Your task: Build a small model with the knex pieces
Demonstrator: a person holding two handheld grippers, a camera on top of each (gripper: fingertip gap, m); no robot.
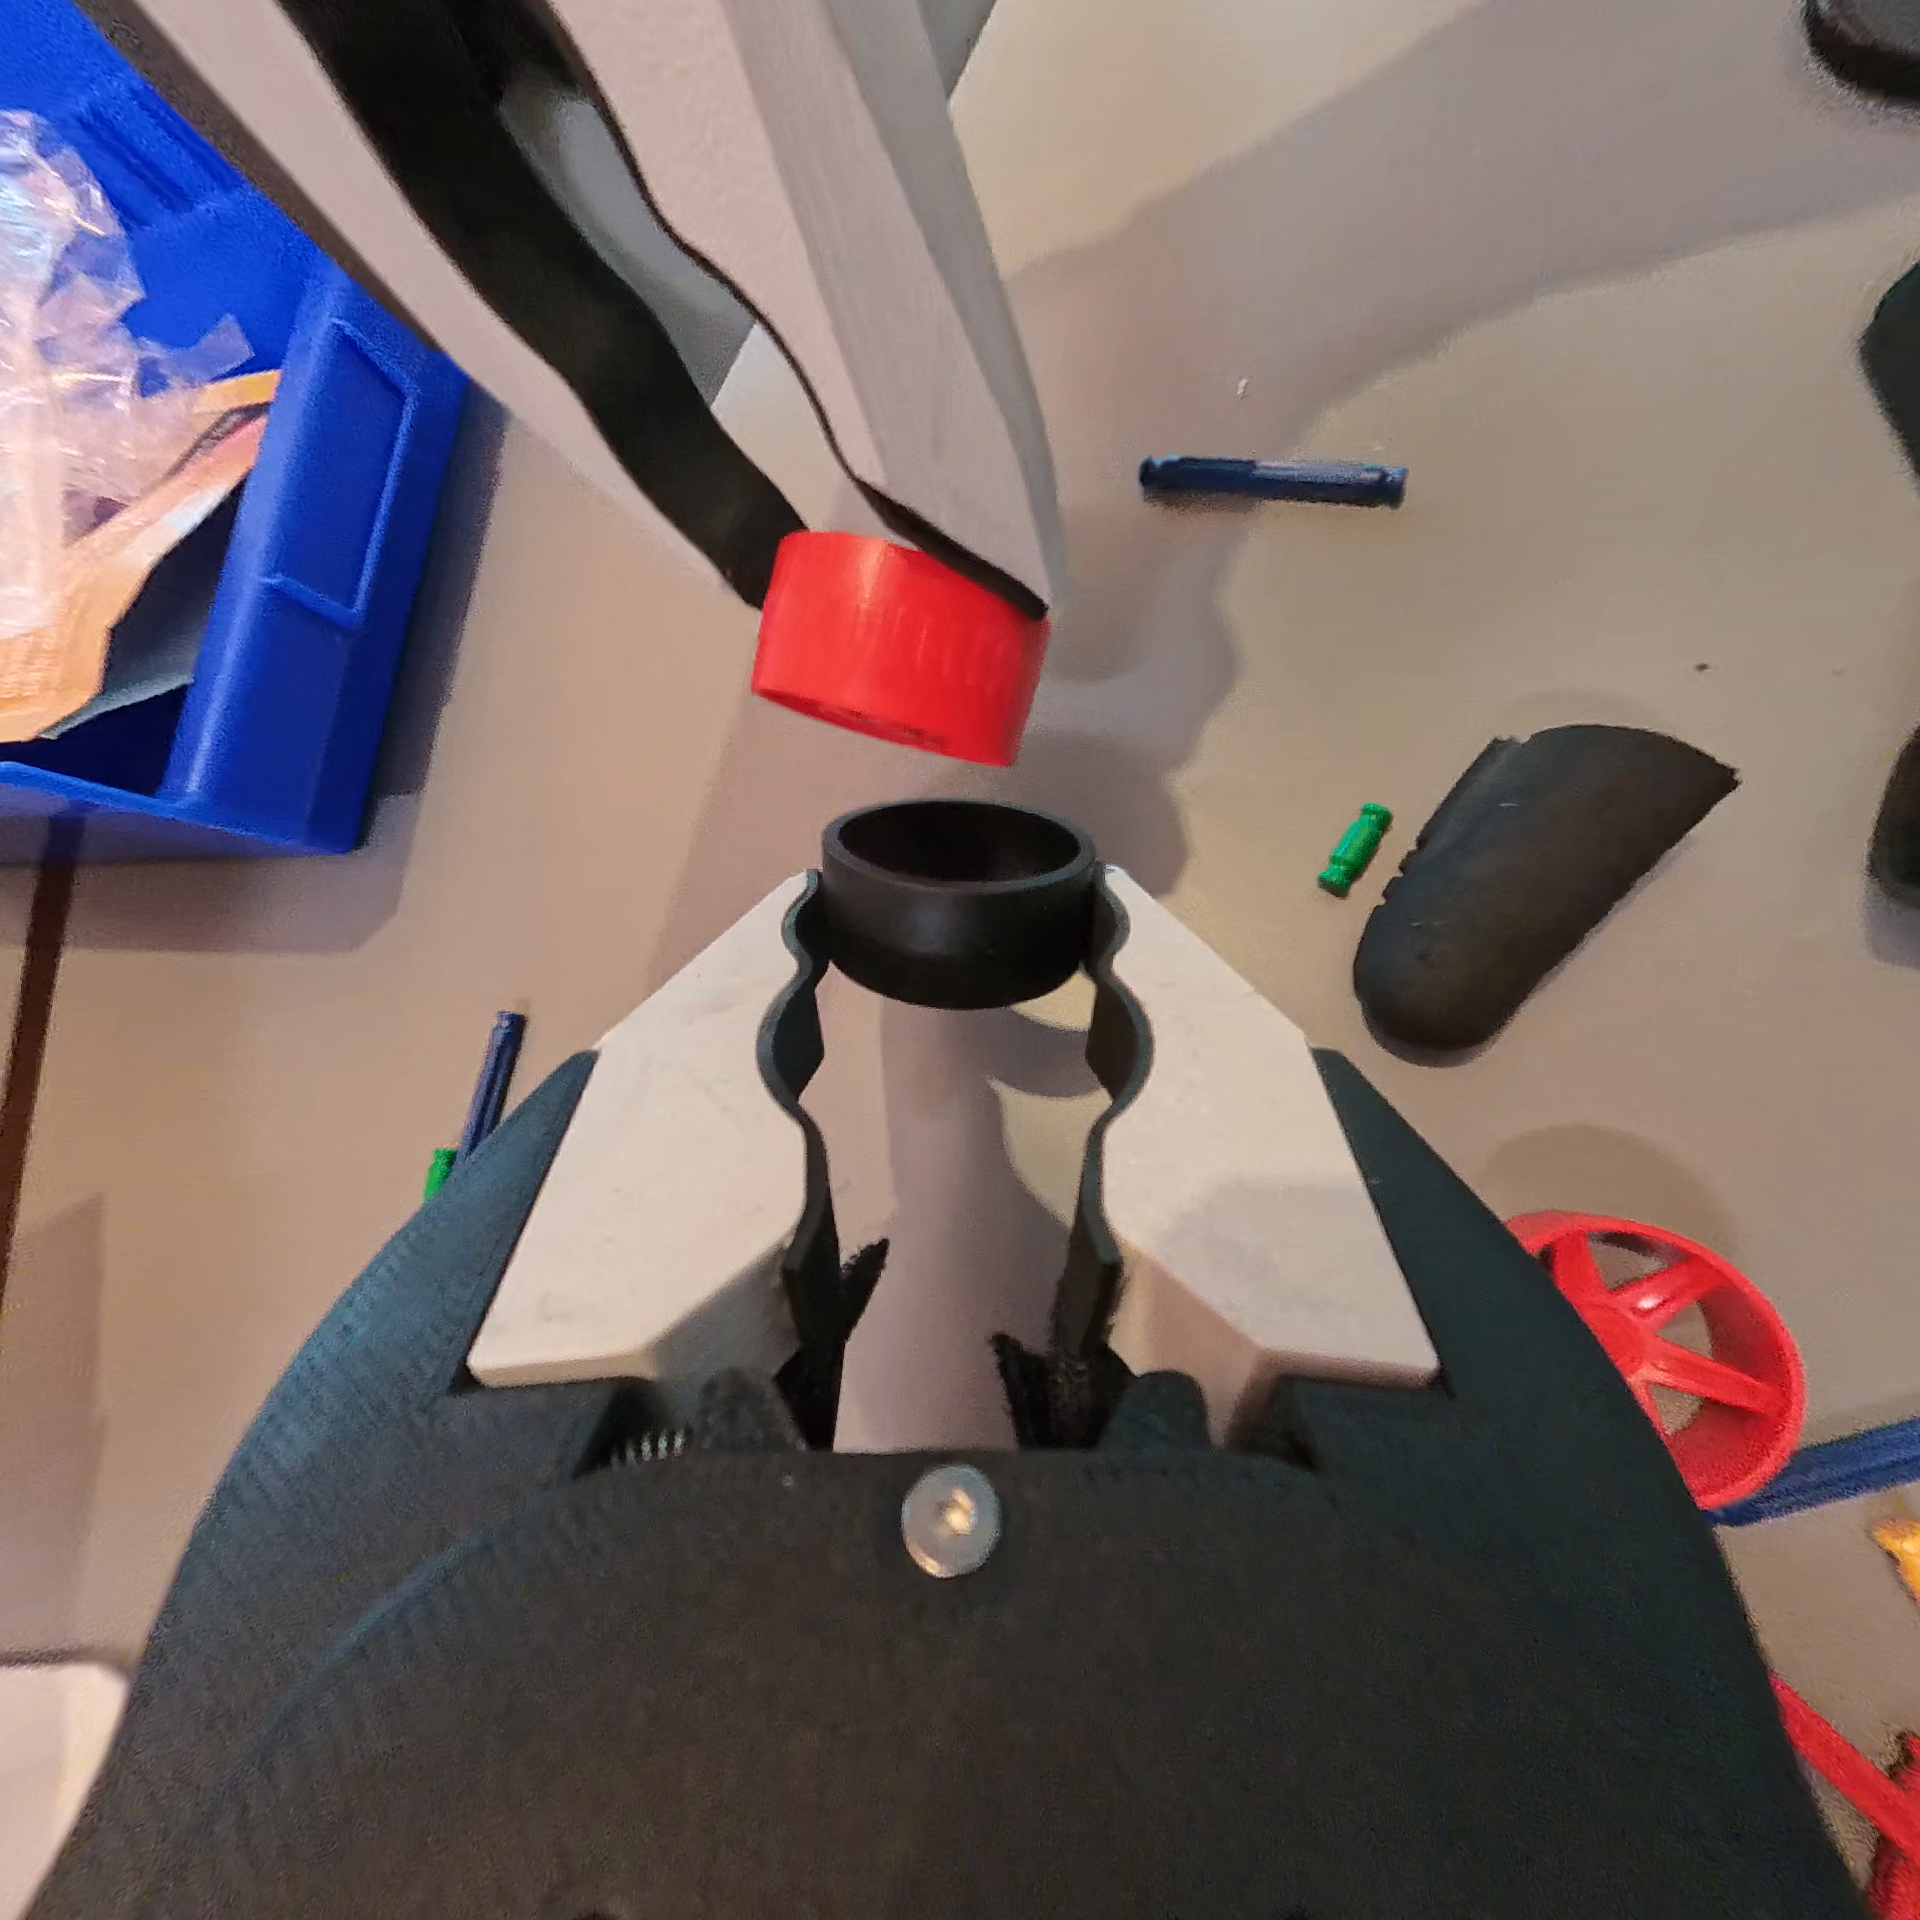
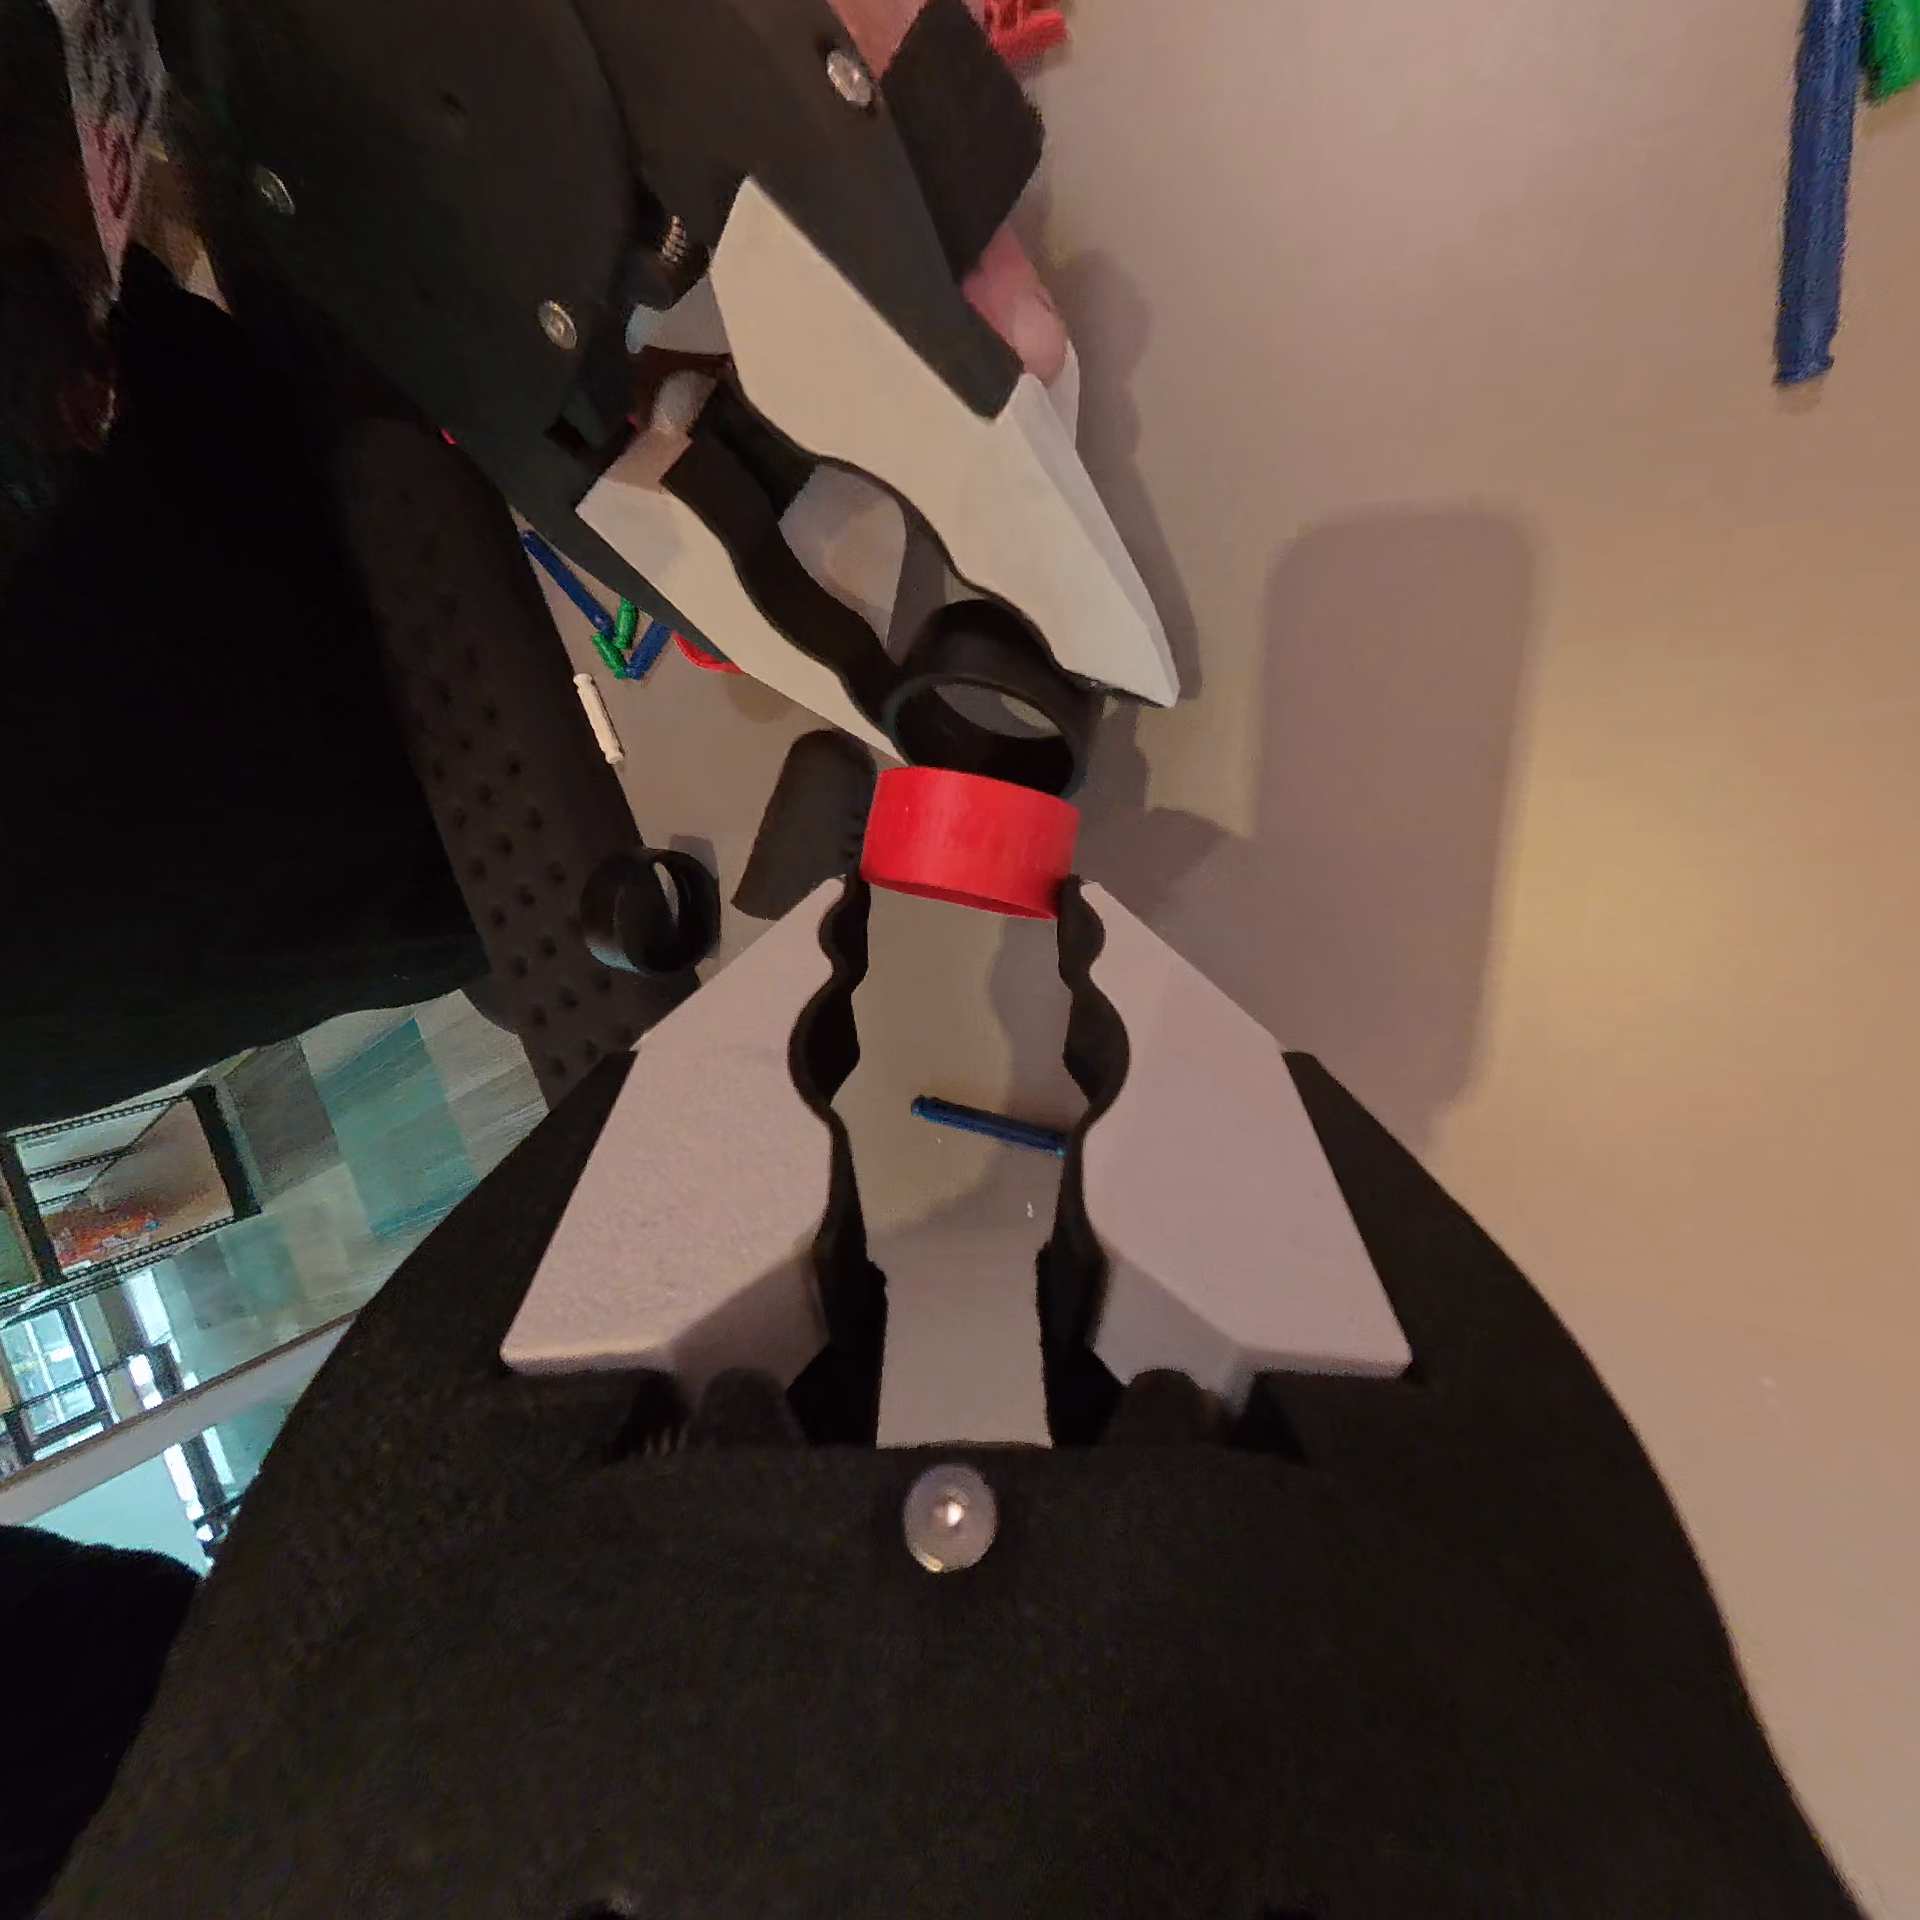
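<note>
My left gripper (image 1: 956,914) is shut on a black ring (image 1: 958,902), held at its fingertips with the opening facing up. My right gripper (image 2: 961,894) is shut on a red ring (image 2: 968,842). In the left wrist view the red ring (image 1: 902,646) hangs just above and slightly left of the black ring, pinched by the right gripper's fingertips (image 1: 914,436) coming from above. In the right wrist view the left gripper (image 2: 997,707) holds the black ring (image 2: 987,717) just beyond the red ring, a small gap between them. Both are held above the beige table (image 1: 1558,623).
A blue bin (image 1: 301,582) with plastic wrapping sits at the left. On the table lie a blue rod (image 1: 1273,481), a green connector (image 1: 1354,849), a black curved piece (image 1: 1527,883), a red spoked wheel (image 1: 1673,1351) and another black ring (image 2: 649,912). The gap from one gripper's tips to the other's is roughly 5 cm.
</note>
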